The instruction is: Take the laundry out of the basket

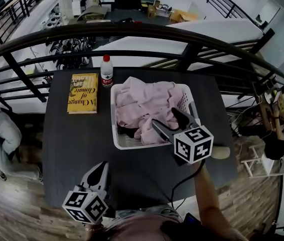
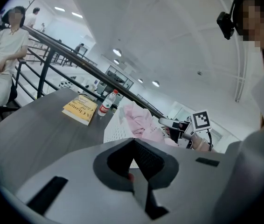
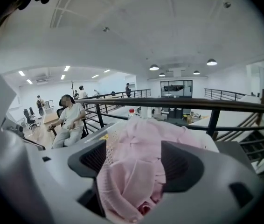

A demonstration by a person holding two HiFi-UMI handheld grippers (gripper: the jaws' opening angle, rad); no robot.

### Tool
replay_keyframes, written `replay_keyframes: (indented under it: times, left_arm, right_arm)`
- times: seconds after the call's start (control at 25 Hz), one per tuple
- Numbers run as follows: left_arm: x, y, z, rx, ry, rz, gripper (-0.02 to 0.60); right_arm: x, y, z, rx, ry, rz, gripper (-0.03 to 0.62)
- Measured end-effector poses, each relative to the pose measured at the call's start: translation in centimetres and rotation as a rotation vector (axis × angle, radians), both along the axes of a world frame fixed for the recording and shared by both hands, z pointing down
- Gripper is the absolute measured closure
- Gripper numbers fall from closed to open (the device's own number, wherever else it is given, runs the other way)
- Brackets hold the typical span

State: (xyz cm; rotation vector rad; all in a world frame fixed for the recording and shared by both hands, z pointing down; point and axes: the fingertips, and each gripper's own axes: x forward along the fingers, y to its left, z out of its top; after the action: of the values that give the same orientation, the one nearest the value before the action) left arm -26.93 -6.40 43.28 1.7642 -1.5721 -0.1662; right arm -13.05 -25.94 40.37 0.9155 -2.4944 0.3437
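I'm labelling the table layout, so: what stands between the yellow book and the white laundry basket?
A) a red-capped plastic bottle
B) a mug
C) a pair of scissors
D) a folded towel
A: in the head view a red-capped bottle stands upright between the yellow book and the white basket.

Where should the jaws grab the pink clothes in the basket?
Pinch a raised fold atop the pink clothes, coming down from above like the right gripper. The heap bulges over the basket, whose walls block the sides.
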Motion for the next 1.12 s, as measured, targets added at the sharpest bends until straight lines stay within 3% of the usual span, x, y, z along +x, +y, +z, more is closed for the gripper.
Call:
replay_keyframes:
  times: [0.28, 0.48, 0.76, 1.12]
  left_arm:
    - [-1.9, -0.9, 2.1, -0.047, 0.033, -0.011, 0.584]
    - [-2.4, -2.0, 2.9, -0.062, 0.054, 0.000, 0.584]
    - [-2.9, -2.3, 4.3, -0.087, 0.079, 0.005, 0.584]
    - [-2.9, -2.3, 5.1, -0.102, 0.095, -0.003, 0.584]
  right_arm:
    - [-1.3, -3.2, 4.3, -0.050, 0.136, -0.002, 0.217]
    - [-1.7, -4.7, 7.1, -0.175, 0.212, -0.029, 0.187]
    - [-1.6, -5.6, 12.1, -0.293, 0.429, -0.096, 0.157]
    - [-2.2, -5.7, 16.0, -0.452, 0.452, -0.080, 0.157]
